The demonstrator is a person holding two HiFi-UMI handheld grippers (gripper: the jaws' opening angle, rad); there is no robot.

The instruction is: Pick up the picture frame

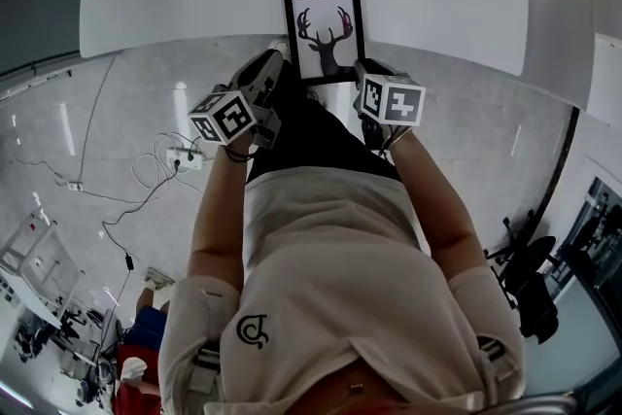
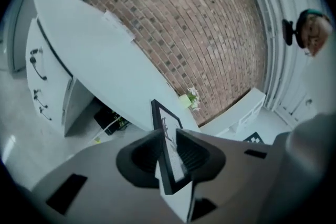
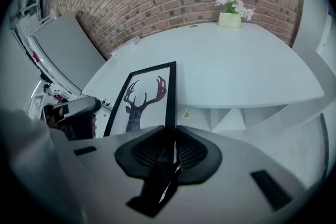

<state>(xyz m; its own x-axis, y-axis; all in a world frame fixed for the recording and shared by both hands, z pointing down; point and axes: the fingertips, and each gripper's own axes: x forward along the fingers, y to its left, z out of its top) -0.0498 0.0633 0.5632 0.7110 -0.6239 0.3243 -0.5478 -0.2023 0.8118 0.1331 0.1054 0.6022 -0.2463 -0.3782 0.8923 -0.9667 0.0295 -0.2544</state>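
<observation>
Black-rimmed deer-print picture frame (image 1: 324, 31) is clamped by left tongs (image 2: 168, 150) and right tongs (image 3: 169, 150); lift seems underway, needing both raised evenly

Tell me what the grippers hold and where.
The picture frame: left gripper clamps its left edge, right gripper its right edge, both near the bottom.
</observation>
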